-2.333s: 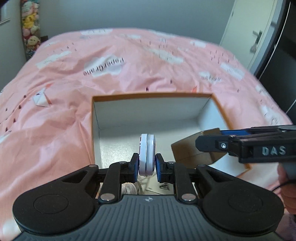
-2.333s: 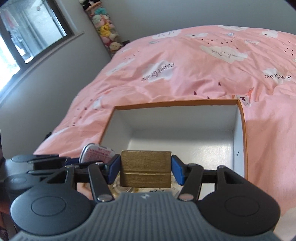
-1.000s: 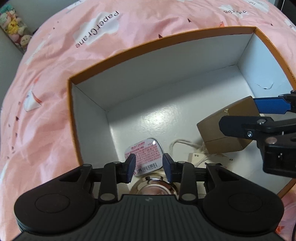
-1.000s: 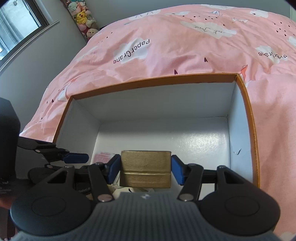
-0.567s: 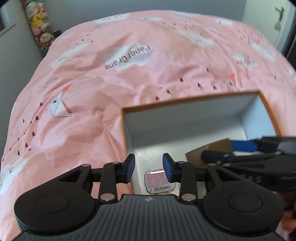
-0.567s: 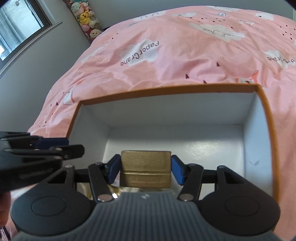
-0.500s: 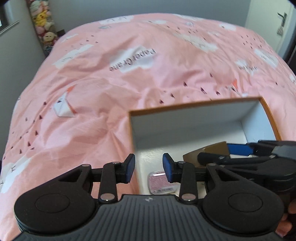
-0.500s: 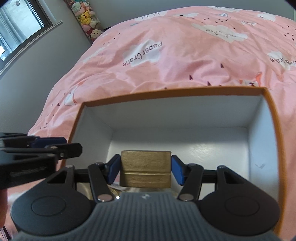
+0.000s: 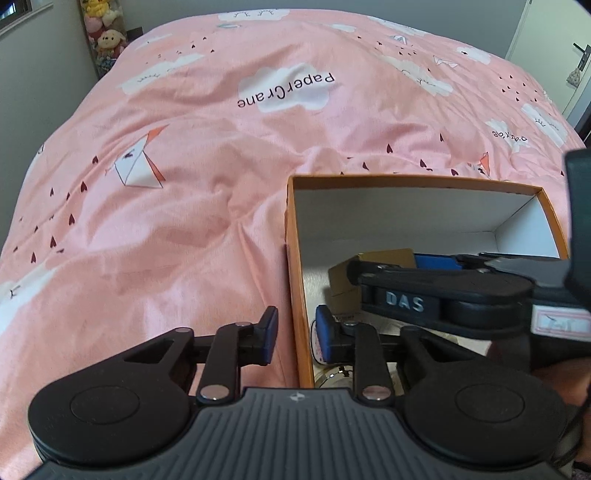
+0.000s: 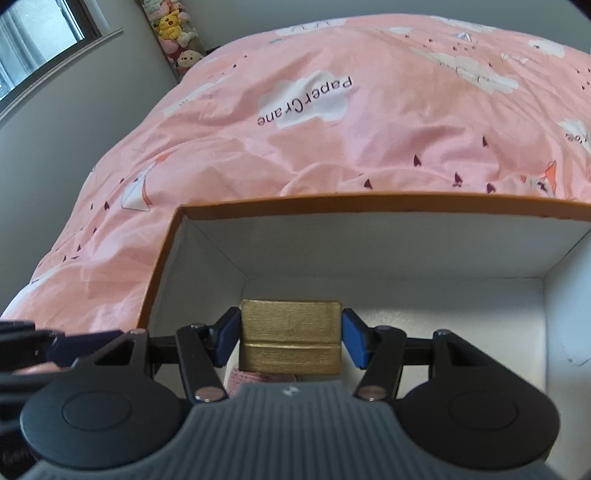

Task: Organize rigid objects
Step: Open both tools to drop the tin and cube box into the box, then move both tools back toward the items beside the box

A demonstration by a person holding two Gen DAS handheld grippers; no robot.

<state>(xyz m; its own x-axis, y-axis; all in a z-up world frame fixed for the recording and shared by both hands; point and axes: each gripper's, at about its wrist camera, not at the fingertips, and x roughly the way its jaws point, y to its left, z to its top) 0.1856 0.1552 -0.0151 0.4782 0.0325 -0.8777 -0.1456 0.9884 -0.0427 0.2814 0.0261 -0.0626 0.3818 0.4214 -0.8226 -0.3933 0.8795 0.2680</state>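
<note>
An orange-rimmed box with white inside [image 9: 291, 258] [image 10: 162, 266] lies on the pink bedspread. My right gripper [image 10: 290, 338] is shut on a small gold box [image 10: 290, 334] and holds it inside the orange box; the gold box also shows in the left wrist view [image 9: 384, 260]. My left gripper [image 9: 293, 334] is open and empty, its fingers straddling the box's left wall. A pink-labelled tin [image 9: 314, 341] and a shiny round object [image 9: 332, 376] lie on the box floor near the left gripper.
The pink bedspread [image 9: 166, 184] with cloud prints spreads to the left and beyond the box. Plush toys [image 9: 103, 33] stand by the wall at the far left. A door [image 9: 554, 55] is at the far right.
My left gripper let go of the round tin in the box, then drew back and to the left. My right gripper went lower into the box, still holding the gold box.
</note>
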